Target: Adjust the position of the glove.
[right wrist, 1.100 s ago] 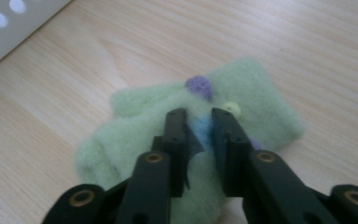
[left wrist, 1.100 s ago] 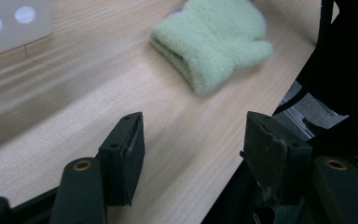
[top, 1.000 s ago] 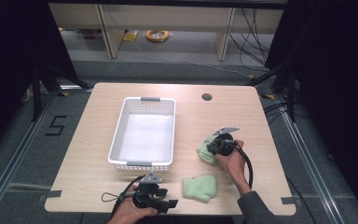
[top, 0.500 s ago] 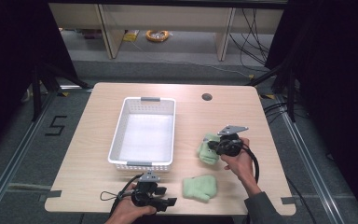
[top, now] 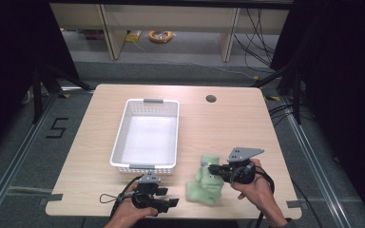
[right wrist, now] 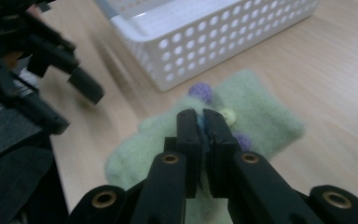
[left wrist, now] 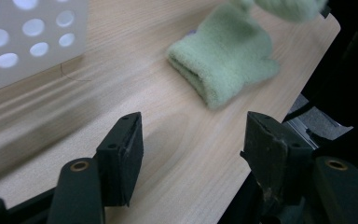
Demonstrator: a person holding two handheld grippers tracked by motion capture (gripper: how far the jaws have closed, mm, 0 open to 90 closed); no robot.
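My right gripper (top: 212,168) has its jaws pinched tight on a fuzzy pale-green knitted mitten (top: 209,172), lifted over a second, matching green mitten (left wrist: 223,56) flat on the wooden table (top: 218,123) beside the white perforated plastic basket (top: 119,142). My left gripper (left wrist: 193,149) rests open, holding nothing.

Left gripper (top: 164,203): held low at the near table edge, fingers (left wrist: 121,156) spread apart, nothing between them. Right gripper (top: 212,169): raised, pointing left, fingers (right wrist: 189,135) clamped together on green fabric. Both hands enter from below.
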